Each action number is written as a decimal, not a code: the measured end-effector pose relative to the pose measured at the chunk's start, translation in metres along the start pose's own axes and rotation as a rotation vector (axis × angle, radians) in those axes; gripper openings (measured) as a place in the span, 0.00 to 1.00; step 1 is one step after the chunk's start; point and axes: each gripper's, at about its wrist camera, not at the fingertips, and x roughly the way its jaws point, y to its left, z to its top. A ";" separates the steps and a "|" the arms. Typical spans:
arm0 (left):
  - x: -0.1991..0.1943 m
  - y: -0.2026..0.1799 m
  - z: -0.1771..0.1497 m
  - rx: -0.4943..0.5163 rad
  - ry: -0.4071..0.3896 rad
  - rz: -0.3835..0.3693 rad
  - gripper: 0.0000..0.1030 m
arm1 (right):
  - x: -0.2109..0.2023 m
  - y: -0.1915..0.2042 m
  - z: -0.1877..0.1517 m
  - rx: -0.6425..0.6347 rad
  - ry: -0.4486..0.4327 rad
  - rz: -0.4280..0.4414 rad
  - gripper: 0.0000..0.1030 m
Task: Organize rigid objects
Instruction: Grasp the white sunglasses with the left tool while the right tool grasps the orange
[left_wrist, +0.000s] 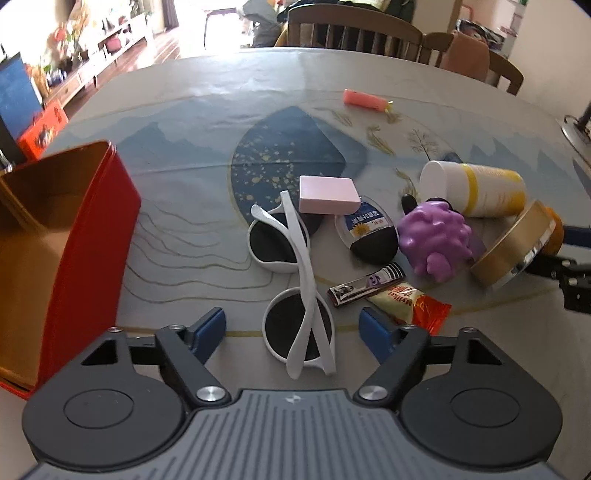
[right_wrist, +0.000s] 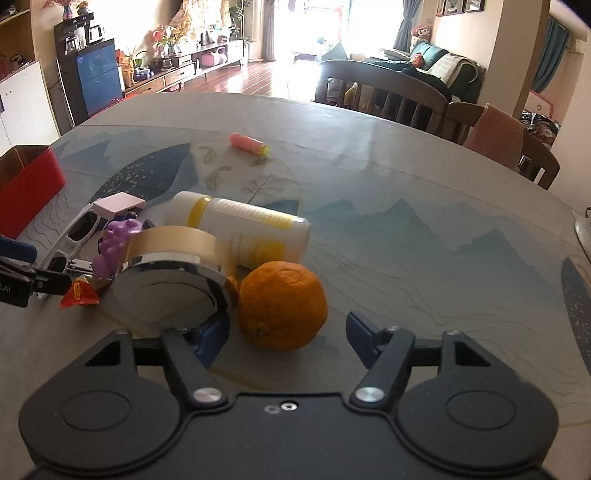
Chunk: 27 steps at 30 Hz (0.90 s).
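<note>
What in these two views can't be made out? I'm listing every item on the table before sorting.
- Red box, left wrist view: floor hidden by its wall and the picture's edge.
- Orange, left wrist view: mostly behind the gold tin.
- Black oval package: label too small to read.
- Sunglasses, right wrist view: partly behind the purple toy.

We see white sunglasses (left_wrist: 295, 280) with dark lenses; at nine o'clock a red tin (left_wrist: 92, 236) with gold inside; at two o'clock a purple toy (left_wrist: 436, 236); an orange (right_wrist: 282, 306); a white-and-yellow bottle (right_wrist: 243, 225); a grey-blue mountain-patterned tablecloth (right_wrist: 406, 206).
</note>
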 end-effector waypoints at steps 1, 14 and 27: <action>0.000 -0.002 0.000 0.008 -0.002 0.004 0.73 | 0.001 0.000 0.001 0.000 -0.001 0.000 0.64; -0.005 -0.009 0.000 0.036 -0.029 0.002 0.39 | 0.005 0.000 0.001 -0.001 -0.013 0.013 0.52; -0.016 0.003 -0.004 -0.024 -0.022 0.026 0.39 | -0.012 -0.009 -0.013 0.095 -0.015 -0.022 0.50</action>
